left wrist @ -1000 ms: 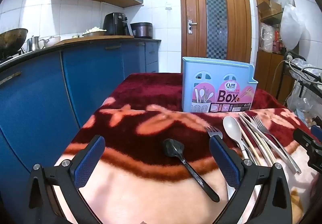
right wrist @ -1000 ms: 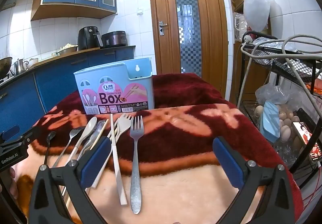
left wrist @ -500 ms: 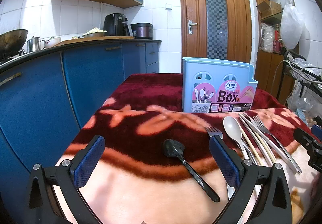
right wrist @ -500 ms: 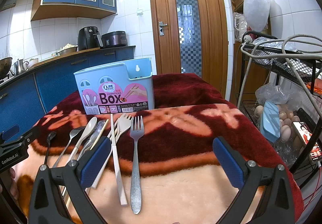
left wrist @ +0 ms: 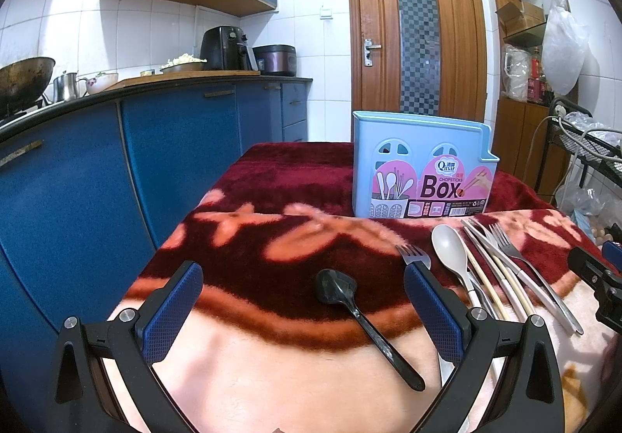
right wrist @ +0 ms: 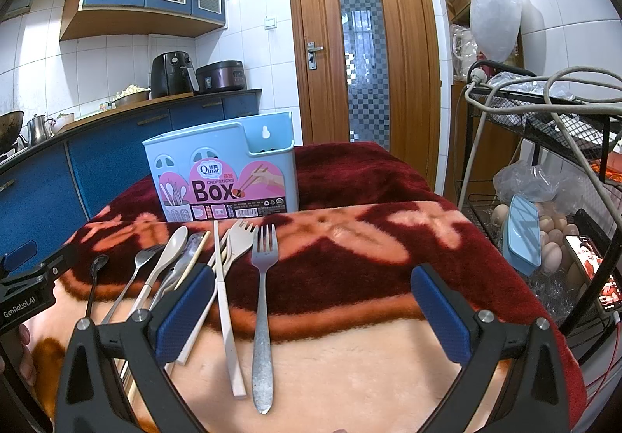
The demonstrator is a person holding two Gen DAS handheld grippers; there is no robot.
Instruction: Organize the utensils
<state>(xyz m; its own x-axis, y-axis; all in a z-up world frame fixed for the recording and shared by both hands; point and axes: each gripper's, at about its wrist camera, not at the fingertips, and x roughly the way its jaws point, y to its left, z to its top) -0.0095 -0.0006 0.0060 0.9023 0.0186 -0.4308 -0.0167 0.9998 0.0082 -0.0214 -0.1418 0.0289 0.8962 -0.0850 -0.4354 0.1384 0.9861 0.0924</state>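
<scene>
No change since prior frames; sorting not begun.
Both jaws spread, empty: left gripper (left wrist: 303, 300) over black spoon (left wrist: 359, 312); box (left wrist: 421, 170) at 12 o'clock.

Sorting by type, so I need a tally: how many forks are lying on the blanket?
3: a steel fork rightmost, a beige fork just left of it, and a smaller steel fork between the black spoon and beige spoon. Others may lie hidden underneath.
</scene>
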